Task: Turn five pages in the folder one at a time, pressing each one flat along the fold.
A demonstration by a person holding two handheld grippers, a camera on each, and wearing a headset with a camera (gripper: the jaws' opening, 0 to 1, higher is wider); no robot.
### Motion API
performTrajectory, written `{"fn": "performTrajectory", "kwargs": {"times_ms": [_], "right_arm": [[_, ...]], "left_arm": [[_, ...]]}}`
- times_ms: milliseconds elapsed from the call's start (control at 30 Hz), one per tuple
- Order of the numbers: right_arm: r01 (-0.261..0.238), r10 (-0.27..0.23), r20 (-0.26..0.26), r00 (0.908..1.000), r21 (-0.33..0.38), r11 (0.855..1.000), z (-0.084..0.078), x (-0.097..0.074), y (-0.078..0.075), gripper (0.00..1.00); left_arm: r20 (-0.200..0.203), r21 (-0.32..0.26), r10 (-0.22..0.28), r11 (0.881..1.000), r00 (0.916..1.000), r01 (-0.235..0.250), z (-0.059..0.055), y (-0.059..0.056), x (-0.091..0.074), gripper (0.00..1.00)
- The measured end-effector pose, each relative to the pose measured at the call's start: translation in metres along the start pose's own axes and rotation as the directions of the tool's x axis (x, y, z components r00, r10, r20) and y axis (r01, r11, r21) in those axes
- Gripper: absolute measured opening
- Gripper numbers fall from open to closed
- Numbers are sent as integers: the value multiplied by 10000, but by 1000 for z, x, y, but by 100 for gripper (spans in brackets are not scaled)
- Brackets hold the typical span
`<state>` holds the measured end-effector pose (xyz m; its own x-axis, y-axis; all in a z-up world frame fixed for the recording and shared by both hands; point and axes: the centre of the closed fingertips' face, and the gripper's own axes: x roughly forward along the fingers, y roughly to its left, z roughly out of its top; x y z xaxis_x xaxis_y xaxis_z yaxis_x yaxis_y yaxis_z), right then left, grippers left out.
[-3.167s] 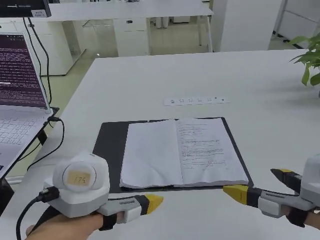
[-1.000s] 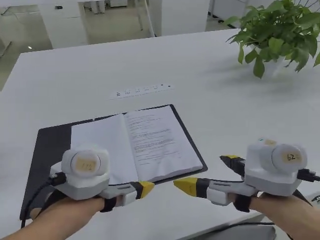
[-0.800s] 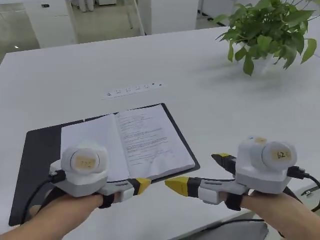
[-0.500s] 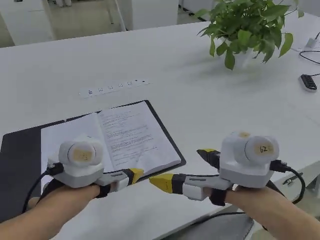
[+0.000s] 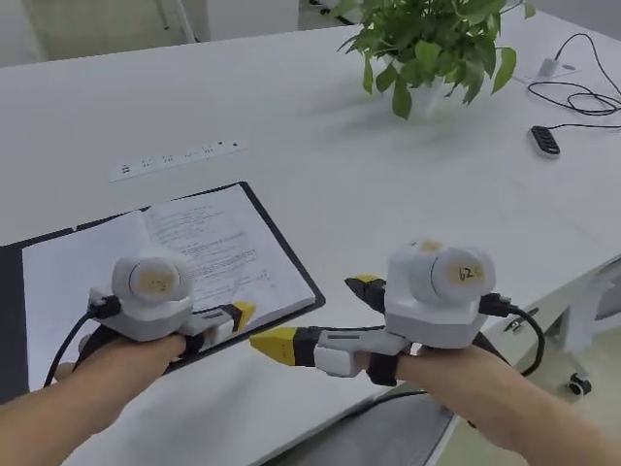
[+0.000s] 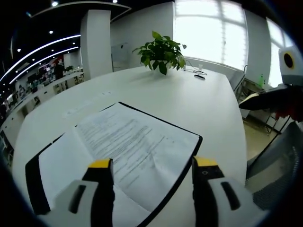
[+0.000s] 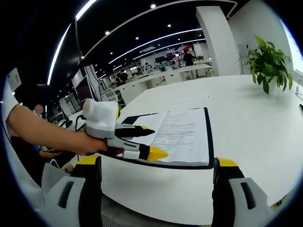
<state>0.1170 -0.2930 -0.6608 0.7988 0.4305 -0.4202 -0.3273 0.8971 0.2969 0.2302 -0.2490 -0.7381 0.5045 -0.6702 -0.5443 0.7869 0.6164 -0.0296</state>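
Black folder (image 5: 209, 248), left edge cropped; left gripper (image 6: 154, 163), right gripper (image 5: 315, 312) apparently both agape, empty.

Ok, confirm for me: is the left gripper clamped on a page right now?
No, the left gripper's jaws stand wide apart over the open folder, and the printed page lies flat with nothing gripped.

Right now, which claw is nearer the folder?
Left. The left claw hangs over the folder's near right corner, jaws open above the printed page. The right claw is off the folder, past that corner, over bare table.
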Motion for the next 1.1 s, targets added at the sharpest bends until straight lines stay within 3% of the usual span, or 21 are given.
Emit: {"fn": "performTrajectory", "kwargs": {"times_ms": [300, 667, 900, 1100], "right_arm": [[159, -159, 60, 9999, 114, 9998, 2, 2, 0, 97], [385, -386, 56, 9992, 292, 9988, 2, 1, -6, 97], [487, -488, 7, 9988, 412, 9980, 0, 2, -9, 97], [540, -540, -19, 9985, 490, 9973, -1, 2, -12, 97]], "left_arm": [[-17, -195, -21, 9998, 10000, 20, -1, -5, 27, 64], [120, -178, 48, 9998, 9999, -46, 3, -10, 48, 60], [-214, -138, 406, 9991, 9989, -409, -11, -13, 56, 57], [187, -160, 695, 9975, 9974, -692, -13, -12, 57, 57]]}}
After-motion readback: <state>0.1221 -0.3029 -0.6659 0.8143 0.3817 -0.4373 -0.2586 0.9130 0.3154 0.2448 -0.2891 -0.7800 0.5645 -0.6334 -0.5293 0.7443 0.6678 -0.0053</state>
